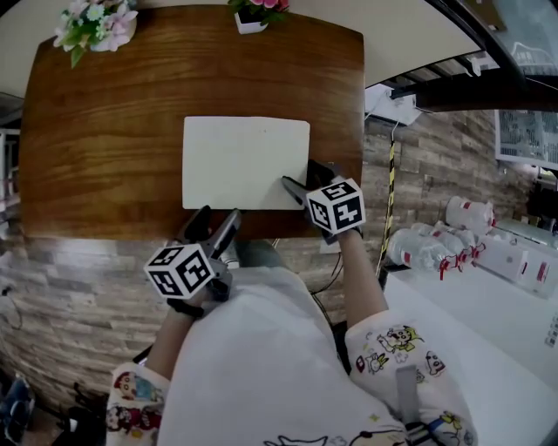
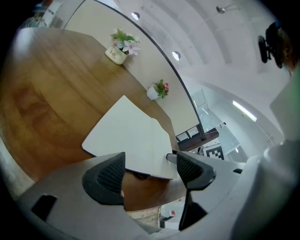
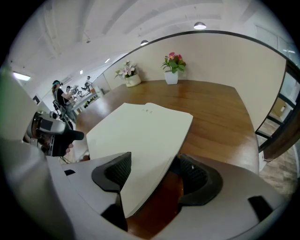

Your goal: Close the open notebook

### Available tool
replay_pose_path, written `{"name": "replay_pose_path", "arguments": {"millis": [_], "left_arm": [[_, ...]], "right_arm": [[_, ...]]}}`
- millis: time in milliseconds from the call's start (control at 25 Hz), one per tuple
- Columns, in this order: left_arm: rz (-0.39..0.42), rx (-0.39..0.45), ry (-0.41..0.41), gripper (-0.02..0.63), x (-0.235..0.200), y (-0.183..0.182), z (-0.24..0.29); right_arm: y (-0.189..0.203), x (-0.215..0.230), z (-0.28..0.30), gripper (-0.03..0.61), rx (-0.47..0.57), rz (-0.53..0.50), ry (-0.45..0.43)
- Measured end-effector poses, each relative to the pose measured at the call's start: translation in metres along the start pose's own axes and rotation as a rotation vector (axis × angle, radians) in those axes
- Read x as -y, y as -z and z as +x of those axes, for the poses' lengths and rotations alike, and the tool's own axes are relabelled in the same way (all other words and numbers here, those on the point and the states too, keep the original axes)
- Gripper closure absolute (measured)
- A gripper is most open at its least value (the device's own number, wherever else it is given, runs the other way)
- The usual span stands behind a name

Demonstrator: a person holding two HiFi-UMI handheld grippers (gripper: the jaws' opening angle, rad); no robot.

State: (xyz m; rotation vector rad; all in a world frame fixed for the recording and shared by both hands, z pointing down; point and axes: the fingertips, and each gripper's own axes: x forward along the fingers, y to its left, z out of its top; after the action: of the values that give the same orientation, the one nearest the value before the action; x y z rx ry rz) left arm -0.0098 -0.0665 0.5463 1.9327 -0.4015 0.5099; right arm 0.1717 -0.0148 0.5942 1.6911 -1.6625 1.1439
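Fingers (image 3: 115,172) of the right gripper (image 3: 154,163) straddle the notebook (image 3: 140,133) corner.

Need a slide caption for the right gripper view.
Right gripper straddles a corner of the cream notebook on the wooden table, jaws apart.

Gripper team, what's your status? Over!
Left gripper open, empty. Right gripper open, astride notebook corner. Flower pots far back, nothing blocking.

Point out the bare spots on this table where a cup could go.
Bare table lies left of the notebook, out to the edge, and between it and the two flower pots. Crowded: the notebook's near right corner, where the right gripper sits.
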Motion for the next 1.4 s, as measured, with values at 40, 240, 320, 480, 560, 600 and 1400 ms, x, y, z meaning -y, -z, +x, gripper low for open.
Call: {"name": "replay_pose_path", "arguments": {"millis": [40,240,320,480,560,600,1400], "left_arm": [[-0.012,0.005,0.001,0.295,0.0,0.0,-0.001],[-0.109,0.045,0.034,0.295,-0.001,0.001,-0.003],[-0.152,0.054,0.051,0.295,-0.002,0.003,-0.003],[-0.236,0.072,0.092,0.295,-0.003,0.009,0.0],[-0.272,0.077,0.109,0.295,-0.004,0.012,0.0],[-0.284,0.075,0.115,0.295,-0.003,0.014,0.001],[-0.61,0.158,0.15,0.291,-0.007,0.016,0.024]], "right_arm": [[0.0,0.0,0.0,0.29,-0.001,0.001,0.0],[0.0,0.001,-0.001,0.29,-0.021,0.005,0.005],[0.0,0.001,-0.001,0.291,-0.025,0.005,0.003],[0.0,0.001,0.0,0.29,-0.022,0.007,0.006],[0.0,0.001,0.001,0.29,-0.024,0.007,0.007],[-0.001,0.0,0.001,0.29,-0.026,0.007,0.006],[-0.001,0.0,0.0,0.29,-0.021,0.013,0.008]]}}
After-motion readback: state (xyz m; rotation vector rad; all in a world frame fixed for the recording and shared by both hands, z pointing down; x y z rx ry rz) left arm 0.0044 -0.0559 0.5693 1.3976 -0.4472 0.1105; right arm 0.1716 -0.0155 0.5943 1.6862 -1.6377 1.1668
